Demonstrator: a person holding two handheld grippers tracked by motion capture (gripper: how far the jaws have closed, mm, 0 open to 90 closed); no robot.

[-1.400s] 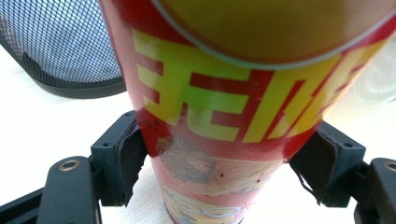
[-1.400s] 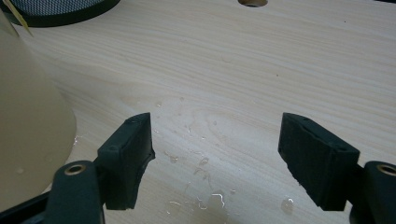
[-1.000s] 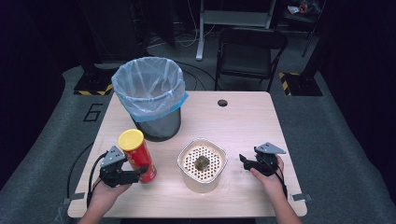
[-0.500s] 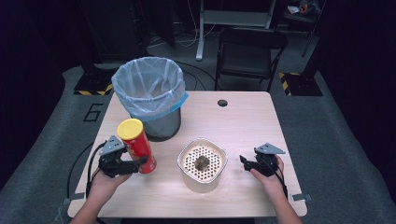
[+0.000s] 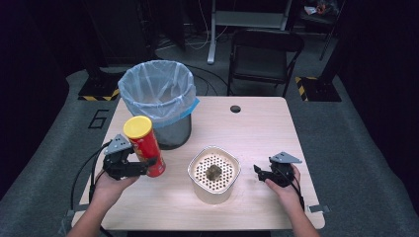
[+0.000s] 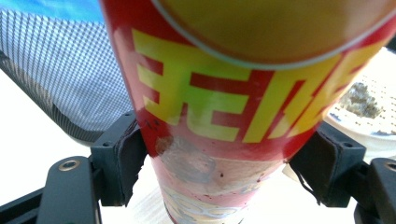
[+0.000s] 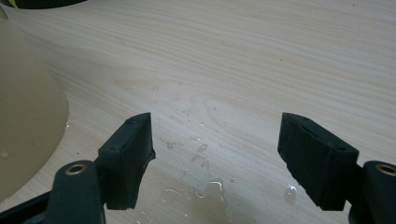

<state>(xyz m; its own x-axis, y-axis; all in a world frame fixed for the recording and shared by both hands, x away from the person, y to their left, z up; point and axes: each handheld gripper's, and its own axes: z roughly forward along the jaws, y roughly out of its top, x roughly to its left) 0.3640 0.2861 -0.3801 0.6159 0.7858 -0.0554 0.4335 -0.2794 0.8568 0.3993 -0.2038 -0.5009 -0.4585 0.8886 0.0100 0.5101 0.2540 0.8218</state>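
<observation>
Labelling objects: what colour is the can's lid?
Yellow; the can body is red. Clearest in the high view.

In the left gripper view we lose the red can (image 6: 219, 116) past the top and bottom edges, and its yellow lid (image 6: 280, 28) is blurred. The clump in the strainer bowl (image 5: 214, 172) is too small for us to identify.

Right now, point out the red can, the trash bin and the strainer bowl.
red can (image 5: 148, 150), high view, its red side.
trash bin (image 5: 175, 133), high view, dark mesh wall.
strainer bowl (image 5: 213, 190), high view, front wall.
</observation>
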